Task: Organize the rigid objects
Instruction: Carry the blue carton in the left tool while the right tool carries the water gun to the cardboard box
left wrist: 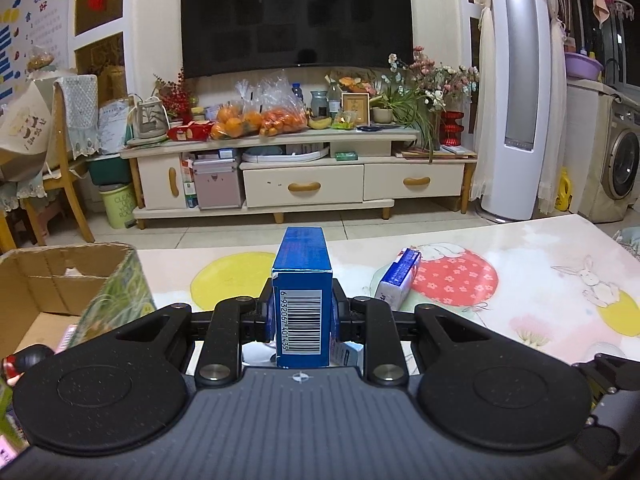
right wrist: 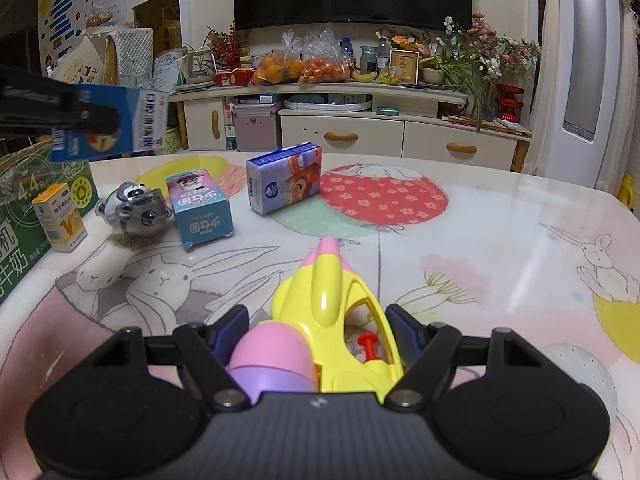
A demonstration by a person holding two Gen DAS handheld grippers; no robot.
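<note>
Left gripper (left wrist: 302, 316): jaws clamped on blue carton (left wrist: 302, 292), barcode end toward camera, carton raised above table (left wrist: 520, 248), centre frame. Open cardboard box (left wrist: 60, 280) at left edge. Right wrist view: same carton airborne, upper left. Right gripper (right wrist: 316, 332): jaws part-open, flanking yellow-pink toy gun (right wrist: 324, 312) on table, lower centre; pad contact cannot be told. Tissue pack (right wrist: 284, 178), light-blue box (right wrist: 200, 210), grey toy (right wrist: 134, 208), small yellow-white box (right wrist: 60, 216) left of centre.
</note>
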